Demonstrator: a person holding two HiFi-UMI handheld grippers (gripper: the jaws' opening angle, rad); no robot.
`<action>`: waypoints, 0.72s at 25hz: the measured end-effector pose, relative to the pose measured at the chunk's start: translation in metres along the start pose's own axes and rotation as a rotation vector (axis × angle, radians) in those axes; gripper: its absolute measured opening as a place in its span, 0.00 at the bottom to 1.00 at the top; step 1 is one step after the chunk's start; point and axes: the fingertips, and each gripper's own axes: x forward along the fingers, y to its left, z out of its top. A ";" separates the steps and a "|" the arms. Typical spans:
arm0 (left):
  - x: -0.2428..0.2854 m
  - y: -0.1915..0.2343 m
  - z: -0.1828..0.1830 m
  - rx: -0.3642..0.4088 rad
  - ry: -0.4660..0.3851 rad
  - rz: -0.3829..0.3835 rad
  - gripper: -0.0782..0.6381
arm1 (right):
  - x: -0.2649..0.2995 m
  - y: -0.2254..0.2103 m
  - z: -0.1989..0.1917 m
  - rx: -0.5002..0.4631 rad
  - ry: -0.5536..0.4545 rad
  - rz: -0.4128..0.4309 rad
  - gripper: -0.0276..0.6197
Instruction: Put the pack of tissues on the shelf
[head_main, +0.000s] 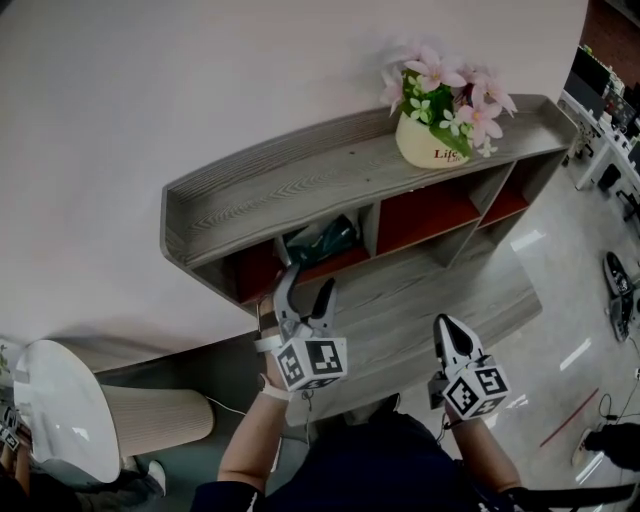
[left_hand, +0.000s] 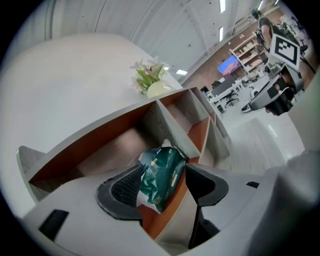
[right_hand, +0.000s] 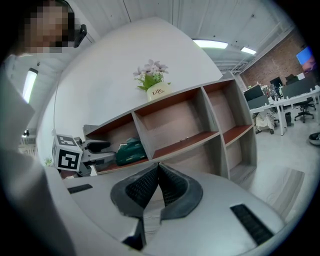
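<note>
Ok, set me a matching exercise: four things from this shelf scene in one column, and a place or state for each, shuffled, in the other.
Things:
1. pack of tissues
2. flower pot
3. left gripper
4. right gripper

Places or states:
A. jaws shut, nothing between them
B. on top of the shelf unit
C. inside the leftmost upper compartment
D. jaws wide apart, not gripping

Pairs: 1-C, 2-B, 3-D, 4-A

grn tissue pk (head_main: 325, 241), gry woodgrain shelf (head_main: 290, 185)
</note>
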 end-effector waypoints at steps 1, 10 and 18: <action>-0.005 -0.001 0.001 -0.006 -0.004 -0.002 0.51 | -0.001 0.001 0.001 -0.002 -0.003 0.002 0.06; -0.046 -0.015 0.005 -0.140 -0.050 -0.059 0.51 | -0.007 0.008 0.011 -0.015 -0.023 -0.010 0.06; -0.080 -0.011 0.007 -0.267 -0.099 -0.084 0.48 | -0.011 0.022 0.025 -0.039 -0.059 0.003 0.06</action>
